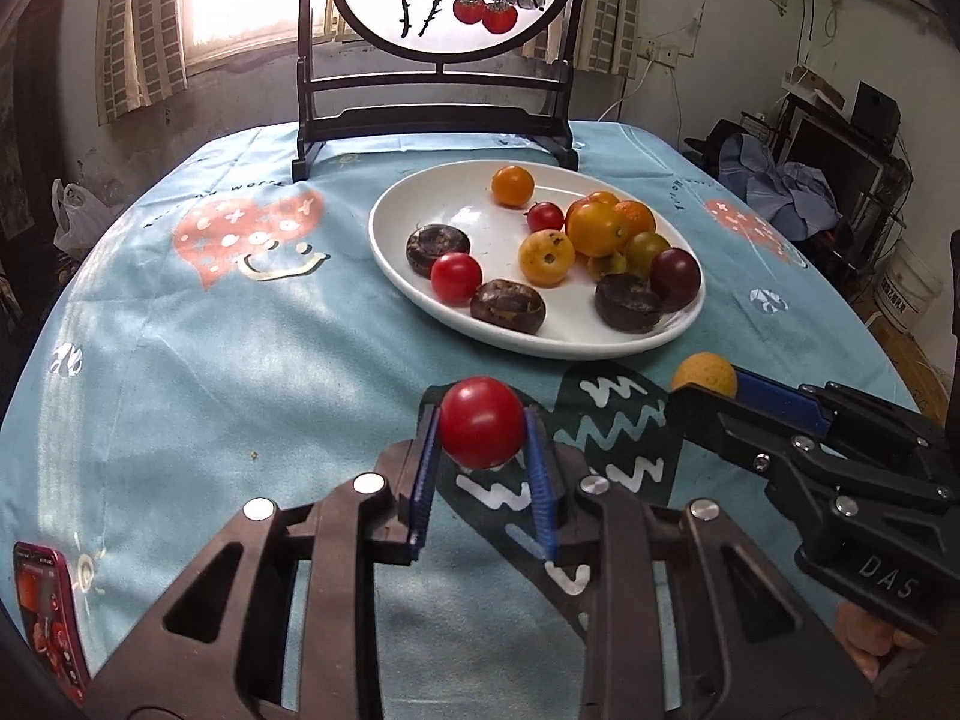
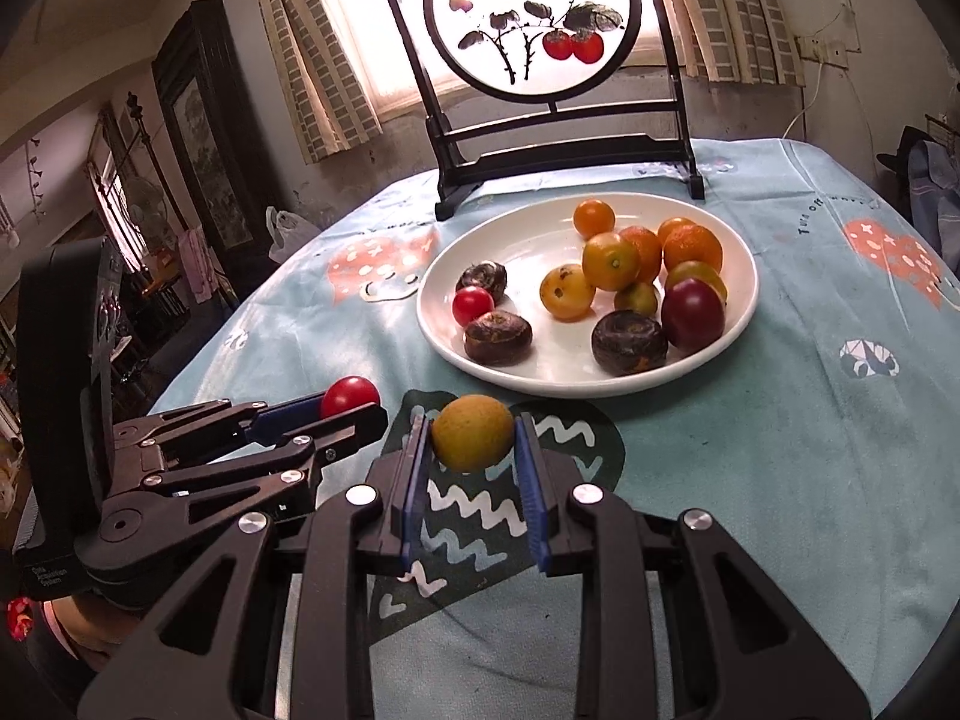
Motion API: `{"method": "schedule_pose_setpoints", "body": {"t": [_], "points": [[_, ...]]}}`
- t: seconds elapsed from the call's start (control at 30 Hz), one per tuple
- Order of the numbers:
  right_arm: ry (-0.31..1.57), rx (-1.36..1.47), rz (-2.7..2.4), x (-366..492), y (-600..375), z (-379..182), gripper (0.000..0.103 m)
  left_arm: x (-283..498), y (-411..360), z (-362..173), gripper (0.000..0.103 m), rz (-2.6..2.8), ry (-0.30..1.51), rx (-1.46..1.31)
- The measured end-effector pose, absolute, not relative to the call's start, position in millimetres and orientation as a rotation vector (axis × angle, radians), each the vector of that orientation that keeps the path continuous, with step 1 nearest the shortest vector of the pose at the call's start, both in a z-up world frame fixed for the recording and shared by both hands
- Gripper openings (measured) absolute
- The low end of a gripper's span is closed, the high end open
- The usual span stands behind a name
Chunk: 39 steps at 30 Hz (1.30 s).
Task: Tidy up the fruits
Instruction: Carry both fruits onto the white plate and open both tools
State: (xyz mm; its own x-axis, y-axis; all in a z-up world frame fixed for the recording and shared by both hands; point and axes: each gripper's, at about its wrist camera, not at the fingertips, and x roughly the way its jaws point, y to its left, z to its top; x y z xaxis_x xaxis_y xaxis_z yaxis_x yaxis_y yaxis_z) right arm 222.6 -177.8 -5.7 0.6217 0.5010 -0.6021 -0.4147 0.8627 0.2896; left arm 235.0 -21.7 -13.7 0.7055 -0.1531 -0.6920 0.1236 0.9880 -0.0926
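My left gripper (image 1: pixel 482 420) is shut on a red tomato (image 1: pixel 483 430) and holds it above the tablecloth, short of the white plate (image 1: pixel 420 282). My right gripper (image 2: pixel 473 432) is shut on a yellow round fruit (image 2: pixel 473 432), also just short of the plate (image 2: pixel 540 381). The plate holds several fruits: orange and yellow ones, red tomatoes, a dark purple one and three dark brown water chestnuts. In the right wrist view the left gripper (image 2: pixel 351 399) is at the left with the red tomato (image 2: pixel 350 395). In the left wrist view the right gripper (image 1: pixel 705 381) is at the right with the yellow fruit (image 1: pixel 703 373).
A dark wooden stand with a round painted screen (image 1: pixel 444 114) stands behind the plate at the table's far edge. A red phone (image 1: pixel 48 612) lies at the near left. The light blue tablecloth (image 1: pixel 240 360) covers the round table. Clutter stands beyond the right edge.
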Motion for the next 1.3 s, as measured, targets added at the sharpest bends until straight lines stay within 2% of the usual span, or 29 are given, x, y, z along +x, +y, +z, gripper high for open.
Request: {"method": "schedule_pose_setpoints", "body": {"t": [0.27, 0.57, 0.6, 0.67, 0.8, 0.9, 1.0, 1.17, 1.23, 1.3], "points": [[0.65, 0.167, 0.491, 251.8, -188.3, 24.5, 0.028, 295.4, -30.0, 11.5, 0.028, -0.157, 0.766, -0.057], [0.628, 0.184, 0.443, 300.6, -202.4, 33.2, 0.028, 384.5, -45.6, 4.2, 0.029, -0.12, 0.818, -0.031], [0.628, 0.185, 0.44, 305.3, -203.8, 32.7, 0.028, 389.4, -45.3, 4.1, 0.031, -0.11, 0.82, -0.029], [0.633, 0.184, 0.434, 314.0, -206.2, 31.3, 0.028, 393.7, -42.1, 7.5, 0.073, -0.069, 0.808, -0.032], [0.648, 0.181, 0.426, 332.9, -206.3, 27.6, 0.028, 384.2, -28.7, 20.7, 0.076, -0.046, 0.772, -0.077], [0.665, 0.181, 0.432, 349.7, -200.6, 23.2, 0.028, 372.9, -20.1, 27.7, 0.082, -0.036, 0.747, -0.1], [0.678, 0.159, 0.425, 364.6, -191.7, 17.0, 0.029, 364.9, -15.8, 31.7, 0.082, -0.016, 0.732, -0.091], [0.698, 0.158, 0.412, 378.7, -185.0, 12.6, 0.034, 356.8, -7.4, 35.7, 0.086, -0.008, 0.724, -0.104], [0.702, 0.154, 0.405, 377.7, -184.3, 13.4, 0.044, 354.0, -5.5, 36.1, 0.087, -0.009, 0.723, -0.108], [0.709, 0.142, 0.393, 374.8, -183.0, 13.9, 0.044, 351.2, -5.3, 36.5, 0.088, -0.006, 0.722, -0.107]]}}
